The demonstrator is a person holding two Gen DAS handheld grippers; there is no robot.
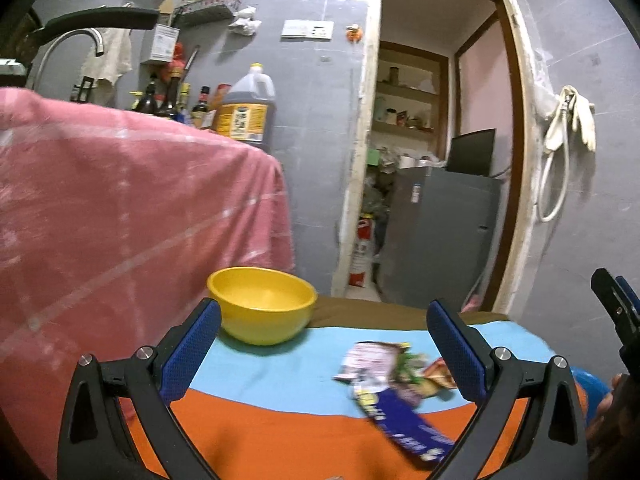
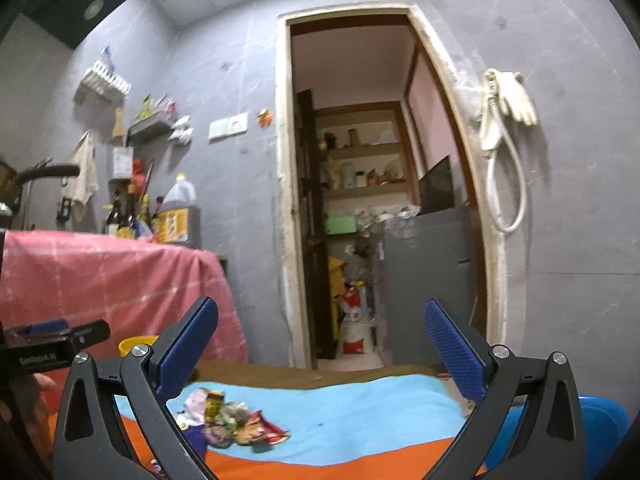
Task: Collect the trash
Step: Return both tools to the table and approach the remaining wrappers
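On a cloth-covered table in a grey-walled kitchen, I am looking out through two handheld tools. At far left, a pink checked cloth [image 1: 132, 208] is draping a counter, with sauce bottles [image 1: 176, 100] and a large jug of dark liquid [image 1: 244, 108] standing behind it. Just beside that cloth, a yellow bowl [image 1: 262, 304] is sitting on the table's blue-and-orange cover [image 1: 280, 368], empty as far as I can see. My left gripper [image 1: 324, 344] is hanging over the cover with its jaws spread wide and gripping nothing. Between its blue fingers and toward the right one, the trash is lying: a small heap of crumpled wrappers [image 1: 384, 372] with a dark blue packet [image 1: 412, 428] nearest the camera, well apart from the bowl. From the right wrist view, my right gripper [image 2: 322, 348] is likewise standing wide and empty, pointing at the open doorway [image 2: 360, 184]; the same wrappers [image 2: 232, 424] are sitting low toward its left finger, touching neither pad. Further right, a grey cabinet [image 2: 428, 280] is filling the doorway's lower half, and pale gloves [image 2: 512, 96] are hanging on the wall. At far right, a blue tub [image 2: 600, 420] is showing beyond the table edge.
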